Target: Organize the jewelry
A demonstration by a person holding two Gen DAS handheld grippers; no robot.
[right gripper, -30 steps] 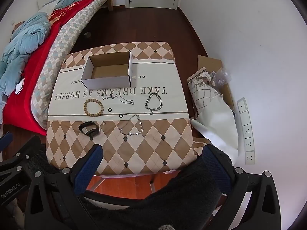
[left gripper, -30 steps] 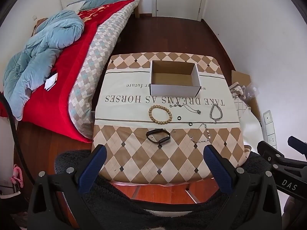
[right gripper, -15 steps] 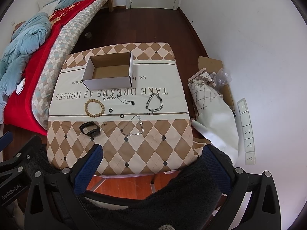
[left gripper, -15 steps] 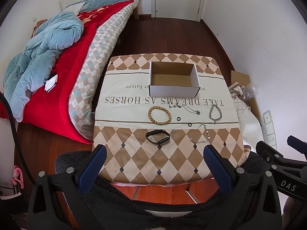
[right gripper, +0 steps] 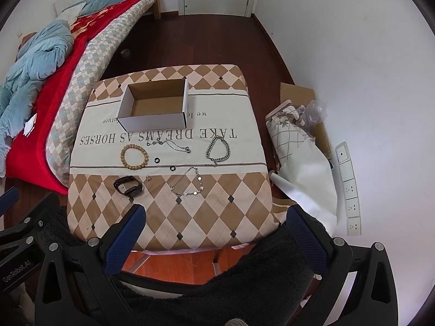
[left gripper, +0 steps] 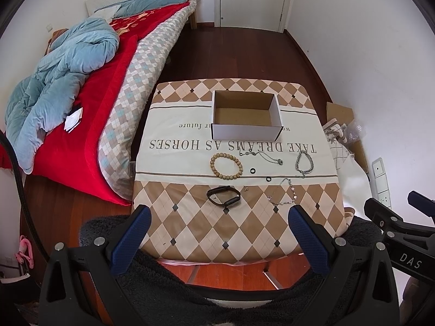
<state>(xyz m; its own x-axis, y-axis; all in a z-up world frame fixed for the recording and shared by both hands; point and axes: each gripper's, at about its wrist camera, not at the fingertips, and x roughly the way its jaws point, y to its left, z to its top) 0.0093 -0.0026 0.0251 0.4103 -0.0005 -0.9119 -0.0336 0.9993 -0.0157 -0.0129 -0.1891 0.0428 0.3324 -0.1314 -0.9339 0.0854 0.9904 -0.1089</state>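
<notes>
Nothing has shifted: left hand-held gripper [left gripper: 218,214] and right hand-held gripper [right gripper: 216,214] still hover released; jewelry lies outside the box [left gripper: 246,133].

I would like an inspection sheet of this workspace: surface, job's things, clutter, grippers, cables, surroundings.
Surface: table under a diamond-pattern cloth printed with text.
Job's things: open cardboard box, nothing seen inside; in front of it on the cloth lie a wooden bead bracelet, black band, thin chain with pendant, silver link bracelet, disc chain and two small black rings.
Clutter: nothing seen on the table besides these.
Grippers: left gripper and right gripper both open, holding nothing, short of the table's near edge.
Cables: black cable at the left edge.
Surroundings: bed left, folded cloth and wall sockets right.
</notes>
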